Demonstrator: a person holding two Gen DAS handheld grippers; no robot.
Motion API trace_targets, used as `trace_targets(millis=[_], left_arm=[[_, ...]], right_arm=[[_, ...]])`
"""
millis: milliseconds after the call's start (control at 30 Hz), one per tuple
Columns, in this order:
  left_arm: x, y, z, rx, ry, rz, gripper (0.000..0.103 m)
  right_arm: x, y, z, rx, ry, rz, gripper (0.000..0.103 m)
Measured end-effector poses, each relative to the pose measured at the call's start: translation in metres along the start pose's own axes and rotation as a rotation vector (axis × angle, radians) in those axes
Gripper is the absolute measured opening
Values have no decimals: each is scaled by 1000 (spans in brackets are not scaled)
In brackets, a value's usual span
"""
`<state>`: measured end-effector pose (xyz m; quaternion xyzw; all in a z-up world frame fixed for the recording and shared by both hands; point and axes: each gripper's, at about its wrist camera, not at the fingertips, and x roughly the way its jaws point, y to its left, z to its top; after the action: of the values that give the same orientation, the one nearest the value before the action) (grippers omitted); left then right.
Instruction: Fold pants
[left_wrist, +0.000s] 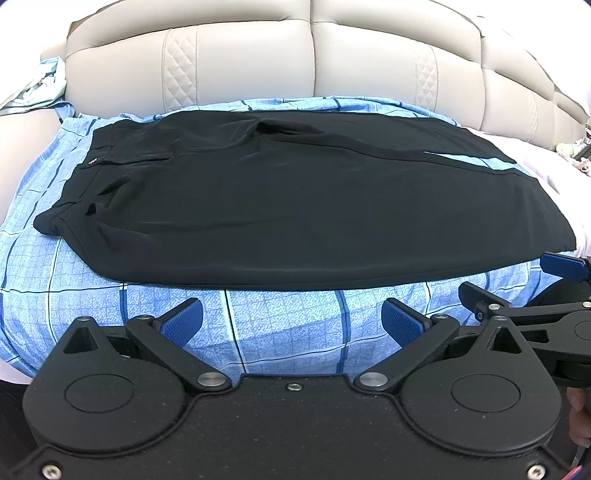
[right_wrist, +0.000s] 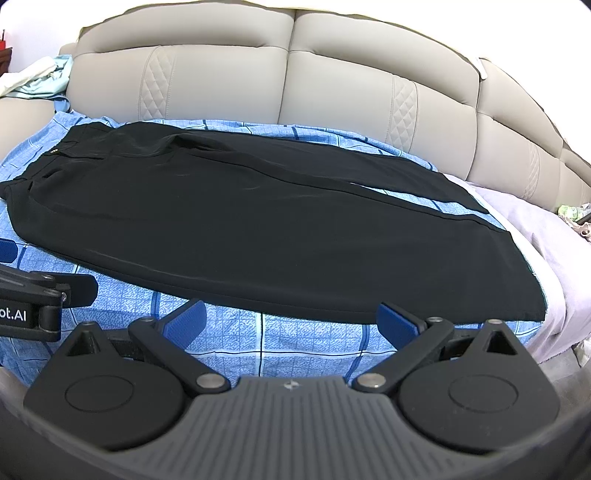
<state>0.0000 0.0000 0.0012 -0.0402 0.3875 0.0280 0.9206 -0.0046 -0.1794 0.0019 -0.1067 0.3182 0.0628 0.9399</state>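
Through my left wrist camera, my left tool (left_wrist: 293, 321) sits at six o'clock with its two blue-padded fingers (left_wrist: 183, 325) spread wide and nothing between them, hovering over the blue checked bedsheet (left_wrist: 280, 332). Just beyond its tips, toward twelve o'clock, the black fabric pants (left_wrist: 258, 206) lie flat on that sheet, folded lengthwise with one leg on the other; the waistband (left_wrist: 79, 177) with a small metal fastener points to nine o'clock and the leg ends reach toward three o'clock. The near hem edge runs across the view just apart from my fingers. Behind the pants, at twelve o'clock, stands the beige padded leather headboard (left_wrist: 314, 66). At three o'clock my right tool (left_wrist: 517, 284) comes into view, also spread apart, near the leg end of the pants. Through my right wrist camera, my right tool (right_wrist: 290, 321) holds its blue pads (right_wrist: 397, 321) wide over the same sheet (right_wrist: 236, 339), empty, with the pants' (right_wrist: 258, 229) edge just ahead of the tips. The waistband (right_wrist: 44, 162) lies toward ten o'clock, the leg ends toward three o'clock, near a pale lilac cloth (right_wrist: 546, 236). My left tool's black body (right_wrist: 44, 299) shows at nine o'clock.
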Motion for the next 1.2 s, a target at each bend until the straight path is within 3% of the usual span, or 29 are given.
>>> trace_targets(millis=[1200], left_arm=[[-1, 0, 3, 8, 0, 2, 103]], right_arm=[[-1, -2, 2, -3, -2, -4, 103]])
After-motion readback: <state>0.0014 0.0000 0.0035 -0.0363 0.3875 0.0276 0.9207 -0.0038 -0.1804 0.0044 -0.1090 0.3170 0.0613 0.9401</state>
